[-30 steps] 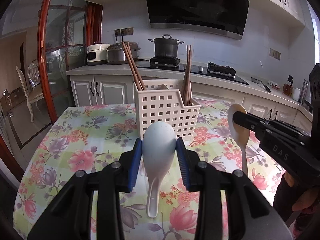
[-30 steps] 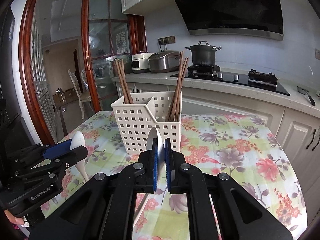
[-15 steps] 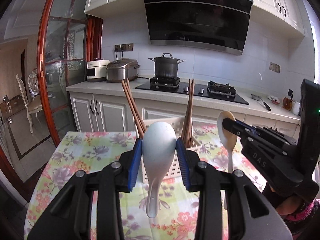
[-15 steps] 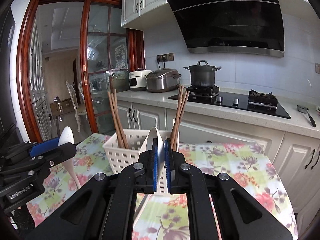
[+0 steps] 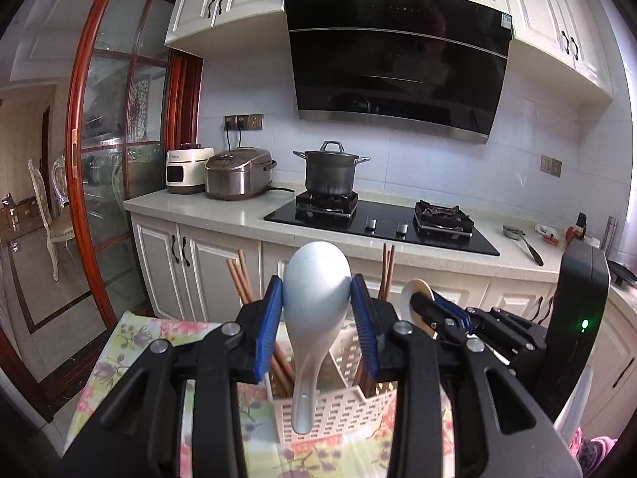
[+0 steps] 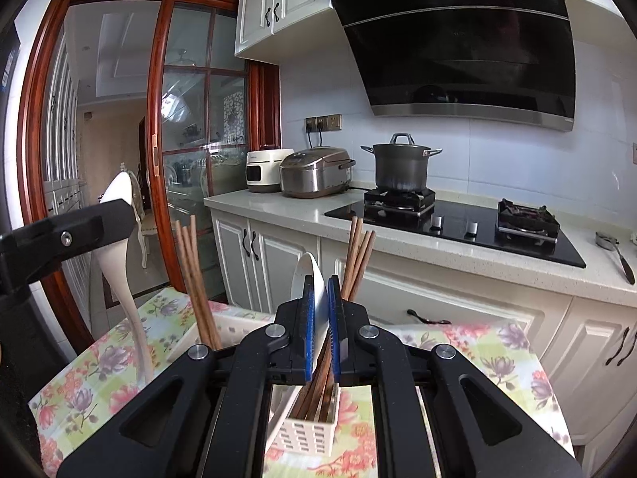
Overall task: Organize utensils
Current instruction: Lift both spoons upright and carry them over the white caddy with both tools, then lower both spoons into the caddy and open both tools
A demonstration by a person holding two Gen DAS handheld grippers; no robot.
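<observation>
Left wrist: left tongs (image 5: 317,306) clamped on pale spoon (image 5: 314,310), bowl up, handle down; right tongs (image 6: 321,310) pinching white spoon (image 6: 308,279) edgewise.

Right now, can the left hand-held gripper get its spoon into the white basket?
Probably yes. The left hand-held gripper holds the pale blue spoon bowl-up, handle hanging over the white basket, whose middle looks open between the chopsticks.

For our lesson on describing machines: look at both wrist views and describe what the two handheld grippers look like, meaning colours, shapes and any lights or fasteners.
The left gripper and the right gripper look alike: matte black linkage arms with triangular cut-outs, silver pivot screws, and blue ribbed pads on the fingertips. Seen from the left wrist, the right one carries a tall black housing with a small green light.
</observation>
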